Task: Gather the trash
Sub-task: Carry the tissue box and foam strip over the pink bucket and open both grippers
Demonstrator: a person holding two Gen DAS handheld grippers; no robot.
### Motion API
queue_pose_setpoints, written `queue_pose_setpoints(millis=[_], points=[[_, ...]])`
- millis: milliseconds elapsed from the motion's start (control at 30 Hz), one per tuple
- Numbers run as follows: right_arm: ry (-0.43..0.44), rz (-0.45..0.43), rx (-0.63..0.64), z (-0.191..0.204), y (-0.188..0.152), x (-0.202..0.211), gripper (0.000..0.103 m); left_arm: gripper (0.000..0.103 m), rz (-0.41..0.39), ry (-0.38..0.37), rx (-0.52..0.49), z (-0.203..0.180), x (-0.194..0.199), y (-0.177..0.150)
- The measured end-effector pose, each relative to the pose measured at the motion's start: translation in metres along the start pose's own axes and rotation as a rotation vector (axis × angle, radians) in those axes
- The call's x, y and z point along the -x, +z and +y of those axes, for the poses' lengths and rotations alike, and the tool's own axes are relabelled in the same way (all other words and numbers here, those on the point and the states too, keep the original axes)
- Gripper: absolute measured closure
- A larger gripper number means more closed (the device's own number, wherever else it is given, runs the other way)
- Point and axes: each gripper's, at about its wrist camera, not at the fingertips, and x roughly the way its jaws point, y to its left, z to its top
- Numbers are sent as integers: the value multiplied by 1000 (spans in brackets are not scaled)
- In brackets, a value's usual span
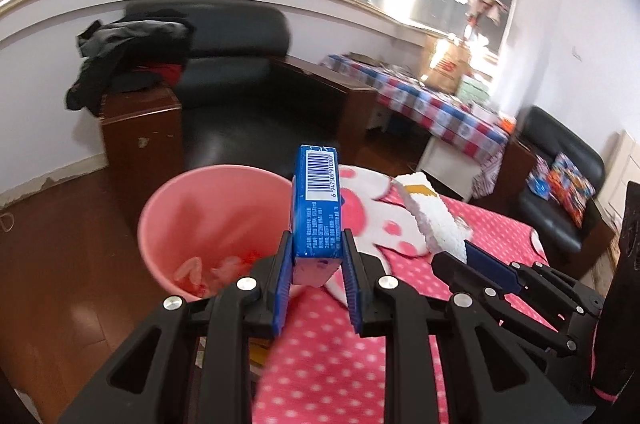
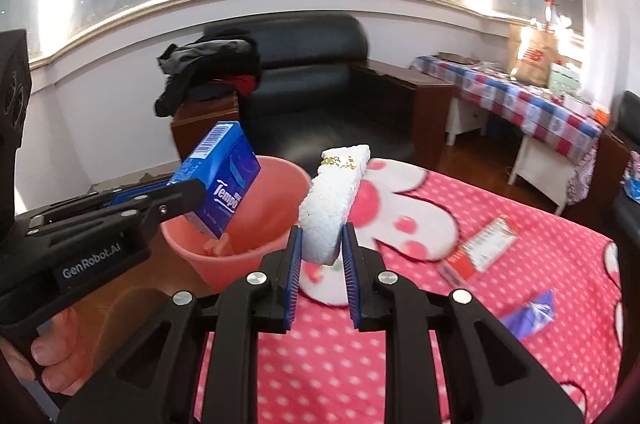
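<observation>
Left gripper [image 1: 318, 256]: clamped on a blue tissue pack [image 1: 316, 200], beside the pink bin [image 1: 208, 216].
Right gripper [image 2: 320, 252]: clamped on a white foam piece [image 2: 332, 200].
Bin contents: blurred, possibly wrappers.

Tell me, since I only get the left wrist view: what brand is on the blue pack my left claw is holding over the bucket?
Observer: The blue pack reads Tempo on its face.
Operator: Any trash left on the bed?
Observer: Yes, a red and white wrapper lies on the pink blanket.
Operator: Anything else?
Observer: A purple wrapper lies nearer the right claw, which grips the foam block.
</observation>
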Motion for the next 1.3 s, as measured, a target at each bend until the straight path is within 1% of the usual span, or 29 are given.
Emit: queue_pose_setpoints(millis=[133,233,367,433,667,867,1300], points=[[52,19,-5,18,8,-18,83,80,-9,53,41,32,1,5],[78,38,16,34,13,-35,83,80,-7,81,73,53,-1,5],[101,58,52,49,16,-54,83,80,20,105,109,77,-14,4],[105,71,68,57,17,-64,83,80,38,104,123,84,-22,4],[115,129,80,70,24,-102,82,80,75,94,148,94,-52,6],[113,175,61,71,24,-126,82,81,107,102,162,103,-74,4],[82,236,60,72,11,-154,82,81,159,144,173,113,-98,-7]])
